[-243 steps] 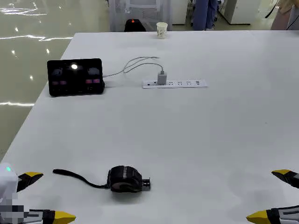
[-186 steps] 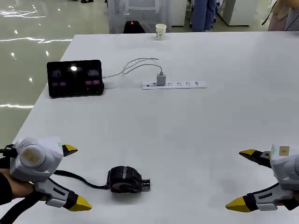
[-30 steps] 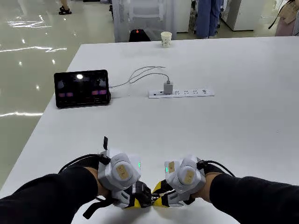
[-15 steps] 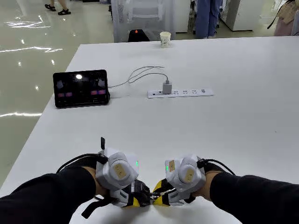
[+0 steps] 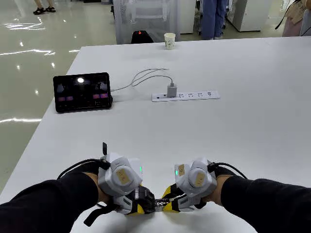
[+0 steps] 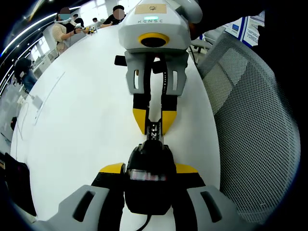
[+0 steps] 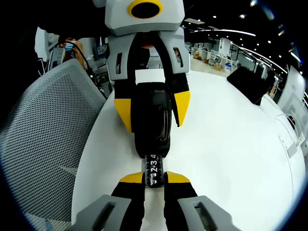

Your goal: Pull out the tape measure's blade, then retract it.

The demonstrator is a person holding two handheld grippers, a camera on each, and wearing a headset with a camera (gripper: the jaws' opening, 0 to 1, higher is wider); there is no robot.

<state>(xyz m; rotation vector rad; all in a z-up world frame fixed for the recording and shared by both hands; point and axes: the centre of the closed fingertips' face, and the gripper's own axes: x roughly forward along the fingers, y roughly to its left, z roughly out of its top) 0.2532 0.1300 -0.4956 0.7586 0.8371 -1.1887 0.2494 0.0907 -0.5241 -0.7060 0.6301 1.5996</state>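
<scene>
The black tape measure (image 6: 149,185) is near the table's front edge, and my left gripper (image 6: 149,168) is shut on its body from both sides. A short length of white blade (image 7: 153,168) with black numbers sticks out of the case (image 7: 151,118). My right gripper (image 7: 153,179) is shut on the blade's tip, and its yellow fingertips (image 6: 140,119) face the case closely. In the head view the left gripper (image 5: 140,208) and right gripper (image 5: 168,204) nearly meet, with the tape measure (image 5: 149,201) mostly hidden between them.
A dark tablet (image 5: 81,92) stands at the table's left. A white power strip (image 5: 184,95) with a plugged charger and cable lies mid-table, and a paper cup (image 5: 169,41) sits at the far edge. A grey mesh chair (image 6: 250,120) is just behind the front edge.
Earlier the tape measure lay alone with both grippers open and apart; both have closed in and taken hold. Over the last second the right gripper has edged slightly right.
</scene>
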